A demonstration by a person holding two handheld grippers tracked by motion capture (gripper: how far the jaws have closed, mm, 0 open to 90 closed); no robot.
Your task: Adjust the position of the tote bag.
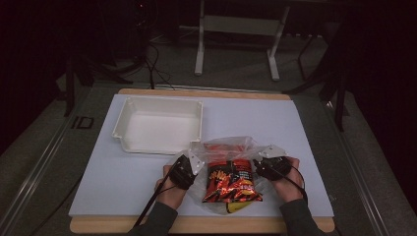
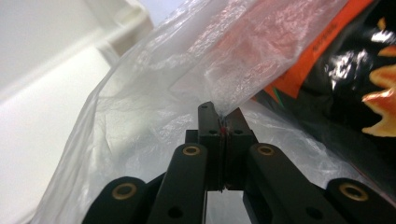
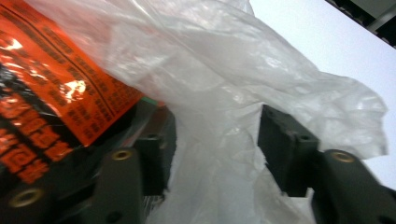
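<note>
- Clear plastic bag [image 1: 223, 147] on white desk [image 1: 295, 128], near front edge, between both grippers; crinkled, mouth lifted toward far side.
- Inside bag: orange-and-black snack packet [image 1: 231, 179], glossy, lying flat, flame-like print facing up.
- Left gripper [image 1: 189, 164] at bag's left edge, held by left hand [image 1: 172, 189]; grey three-cornered plate on top, cable trailing back past sleeve.
- Left gripper view: fingers [image 2: 209, 122] pressed fully together, thin fold of bag film [image 2: 196, 70] pinched between tips; small red mark at the seam where tips meet.
- Snack packet [image 2: 355, 79] to right of pinch in same view, behind film.
- Right gripper [image 1: 265, 162] at bag's right edge, held by right hand [image 1: 287, 179].
- Right gripper view: fingers [image 3: 285, 140] well apart, bag film [image 3: 224, 93] bunched in the gap and draped over both; nothing clamped. Snack packet [image 3: 60, 79] at left, against or just beside the left-hand finger; contact cannot be told.
- White shallow tray [image 1: 128, 115] on desk beyond left gripper, upright, nothing in it, just apart from bag's far edge.
- Tray corner [image 2: 126, 18] at upper left in left gripper view.
- Dim floor and metal frame legs [image 1: 199, 54] beyond desk.
</note>
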